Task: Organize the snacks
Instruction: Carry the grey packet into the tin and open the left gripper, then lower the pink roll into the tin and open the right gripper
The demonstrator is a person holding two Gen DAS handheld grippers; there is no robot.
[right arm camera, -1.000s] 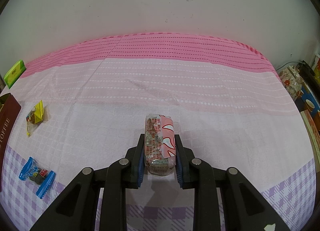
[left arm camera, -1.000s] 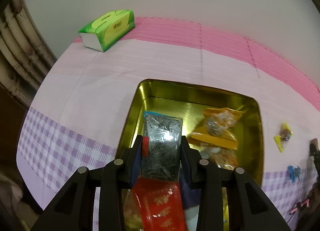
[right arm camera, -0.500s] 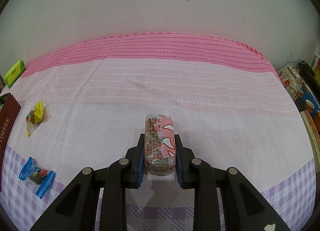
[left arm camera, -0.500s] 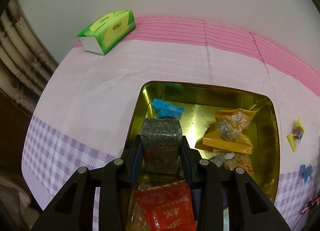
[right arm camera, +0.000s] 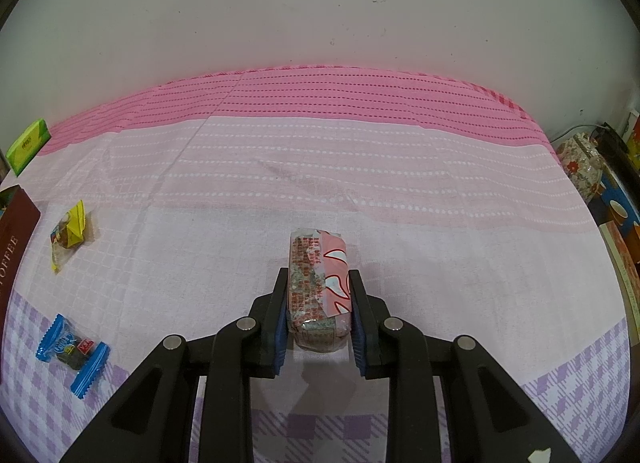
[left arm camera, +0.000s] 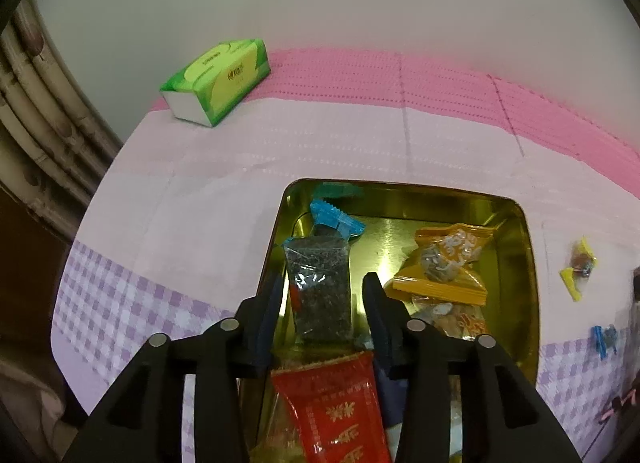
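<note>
In the left wrist view a gold tin (left arm camera: 520,263) holds several snacks: a dark speckled packet with blue ends (left arm camera: 320,287), orange packets (left arm camera: 444,271) and a red packet (left arm camera: 336,411). My left gripper (left arm camera: 322,299) hangs over the tin's left side, jaws opening, with gaps on both sides of the dark packet lying between them. In the right wrist view my right gripper (right arm camera: 319,315) is shut on a pink and white wrapped snack (right arm camera: 318,287) just above the cloth.
A green tissue box (left arm camera: 218,81) lies at the back left of the pink cloth. A yellow candy (right arm camera: 68,231) and a blue candy (right arm camera: 74,351) lie loose between tin and right gripper. A brown toffee lid (right arm camera: 14,239) stands at left; cups and clutter (right arm camera: 584,167) sit past the right edge.
The left gripper's jaws have spread and let go of the dark packet, which now rests in the tin. The right gripper and its pink snack have not moved.
</note>
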